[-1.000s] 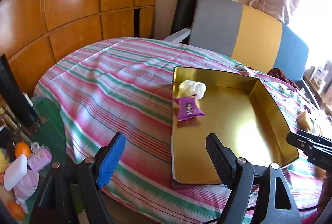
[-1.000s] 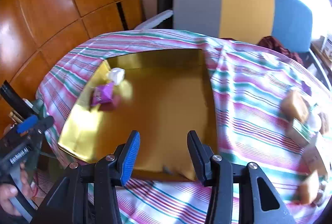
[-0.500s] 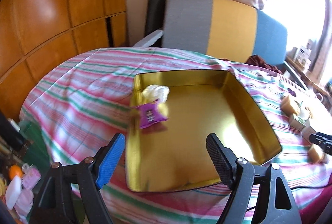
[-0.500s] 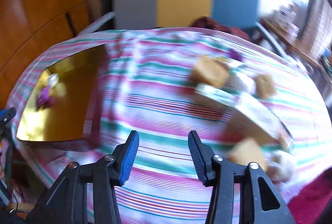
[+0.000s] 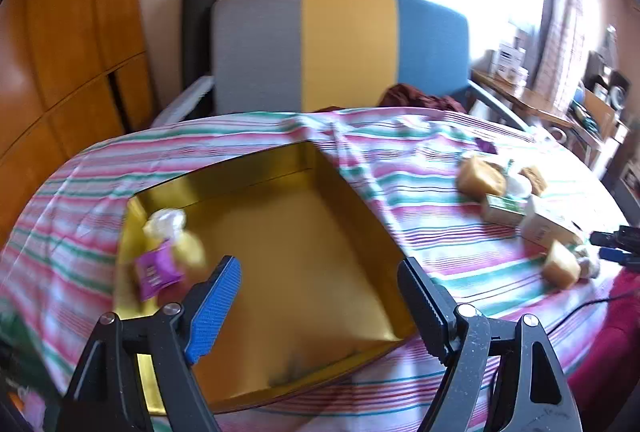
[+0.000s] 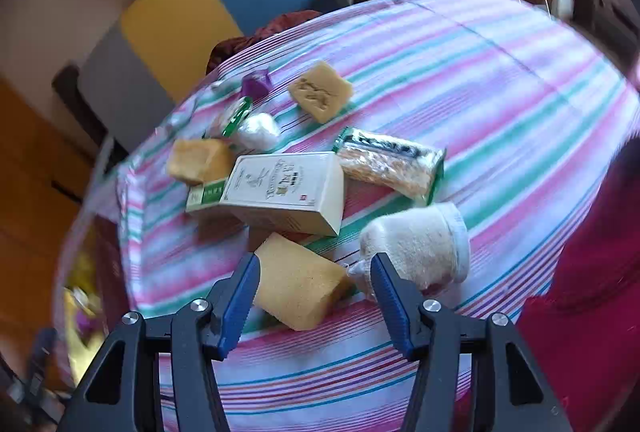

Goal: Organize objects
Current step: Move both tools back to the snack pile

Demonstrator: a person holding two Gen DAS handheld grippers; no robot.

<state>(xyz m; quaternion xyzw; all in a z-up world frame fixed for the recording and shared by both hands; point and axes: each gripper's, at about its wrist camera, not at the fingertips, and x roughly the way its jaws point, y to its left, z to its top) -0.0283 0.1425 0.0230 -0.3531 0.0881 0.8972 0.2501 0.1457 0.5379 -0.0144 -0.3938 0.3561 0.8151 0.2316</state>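
My left claw (image 5: pixel 320 296) hangs over the near edge of the gold tray (image 5: pixel 360 207), its jaws spread wide with nothing between them. The tray sits on the striped cloth (image 5: pixel 248 135) that covers the table. In the tray's far left corner lie a purple packet (image 5: pixel 154 270) and a pale wrapped sweet (image 5: pixel 166 222), touching each other. Off to the right in this view, well apart from the tray, I can see the heap of things on the cloth, and my other claw's tips poke in at the right edge.

My right claw (image 6: pixel 314 298) points down at that heap. Its jaws have just been opening and now stand partly apart; they press on nothing. Through the gap I see a yellow sponge block (image 6: pixel 298 286) on the cloth, and just right of it a white wrapped bundle (image 6: pixel 418 246), partly behind the right jaw. Beyond the block lies a cream box (image 6: pixel 286 191) with green print, with a smaller green and white box (image 6: pixel 206 193) tucked at its left end. Right of the cream box lies a clear snack bag (image 6: pixel 390 165). Farther off are a tan bar (image 6: pixel 320 91), another yellow block (image 6: pixel 198 159), a small white wrapped ball (image 6: pixel 258 129) and a scrap of purple wrapper (image 6: pixel 256 83). A red sleeve (image 6: pixel 592 272) fills the right edge. Behind the table stands a grey, yellow and blue chair (image 5: pixel 344 47).
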